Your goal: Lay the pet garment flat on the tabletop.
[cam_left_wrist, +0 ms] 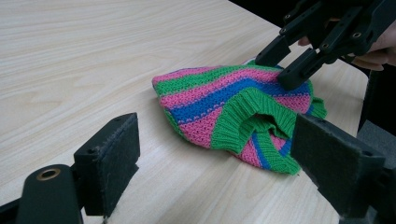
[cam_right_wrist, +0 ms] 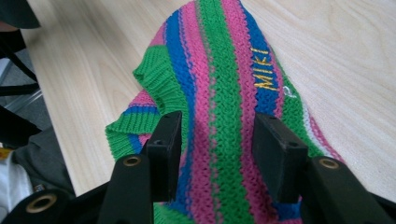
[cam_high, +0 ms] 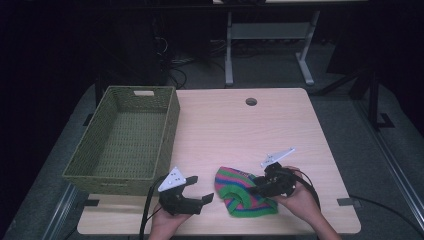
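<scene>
A striped knitted garment in pink, green and blue lies crumpled on the tabletop, directly under the right tool. That tool's jaws stand apart above the knit, not pinching it, with yellow stitched letters just ahead of them. The left tool, jaws wide apart and empty, rests beside the garment. A woven green basket sits beyond the left tool.

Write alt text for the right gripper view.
The right gripper, jaws apart, sits over a striped knit garment in green, pink and blue on a light wooden table. Yellow stitched letters mark a blue stripe.
</scene>
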`<move>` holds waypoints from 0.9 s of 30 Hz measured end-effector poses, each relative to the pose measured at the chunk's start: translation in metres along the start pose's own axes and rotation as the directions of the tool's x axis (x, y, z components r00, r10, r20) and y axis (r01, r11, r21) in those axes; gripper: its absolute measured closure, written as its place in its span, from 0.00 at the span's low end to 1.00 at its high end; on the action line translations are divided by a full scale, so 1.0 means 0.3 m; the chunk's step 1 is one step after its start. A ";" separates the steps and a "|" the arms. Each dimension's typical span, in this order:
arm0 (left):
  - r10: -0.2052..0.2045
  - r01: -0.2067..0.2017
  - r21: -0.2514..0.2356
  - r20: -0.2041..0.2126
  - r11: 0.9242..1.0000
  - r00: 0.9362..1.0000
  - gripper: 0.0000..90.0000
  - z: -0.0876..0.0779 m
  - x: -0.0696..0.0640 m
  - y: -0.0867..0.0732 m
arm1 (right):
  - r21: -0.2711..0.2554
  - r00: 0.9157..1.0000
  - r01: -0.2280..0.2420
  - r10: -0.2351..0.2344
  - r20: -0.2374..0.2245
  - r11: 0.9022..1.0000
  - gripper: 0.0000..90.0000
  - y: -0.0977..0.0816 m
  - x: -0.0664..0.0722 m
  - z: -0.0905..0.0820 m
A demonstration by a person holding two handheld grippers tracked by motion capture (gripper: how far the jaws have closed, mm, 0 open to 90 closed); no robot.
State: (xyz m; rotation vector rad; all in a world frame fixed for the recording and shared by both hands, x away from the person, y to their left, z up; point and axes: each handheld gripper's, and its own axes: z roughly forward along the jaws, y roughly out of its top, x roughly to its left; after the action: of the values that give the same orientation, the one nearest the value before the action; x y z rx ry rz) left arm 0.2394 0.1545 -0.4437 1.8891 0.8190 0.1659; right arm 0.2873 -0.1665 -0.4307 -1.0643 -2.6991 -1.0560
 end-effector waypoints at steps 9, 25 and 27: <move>0.004 -0.004 0.003 0.001 1.000 1.000 0.17 -0.001 -0.002 -0.001 | 0.017 1.000 -0.001 0.001 0.005 1.000 0.65 -0.016 -0.002 0.002; 0.000 0.000 0.001 0.005 1.000 1.000 0.17 0.000 -0.001 0.000 | 0.014 0.999 -0.007 0.007 -0.033 1.000 0.59 -0.017 0.000 0.007; -0.002 0.002 0.001 0.005 1.000 1.000 0.17 0.001 -0.001 -0.001 | -0.001 0.999 0.001 -0.001 -0.034 1.000 0.57 -0.016 0.000 -0.009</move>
State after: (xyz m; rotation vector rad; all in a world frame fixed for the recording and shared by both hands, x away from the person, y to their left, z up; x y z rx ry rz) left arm 0.2392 0.1540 -0.4441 1.8893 0.8175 0.1594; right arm 0.2838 -0.1706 -0.4315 -1.0361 -2.6730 -1.0662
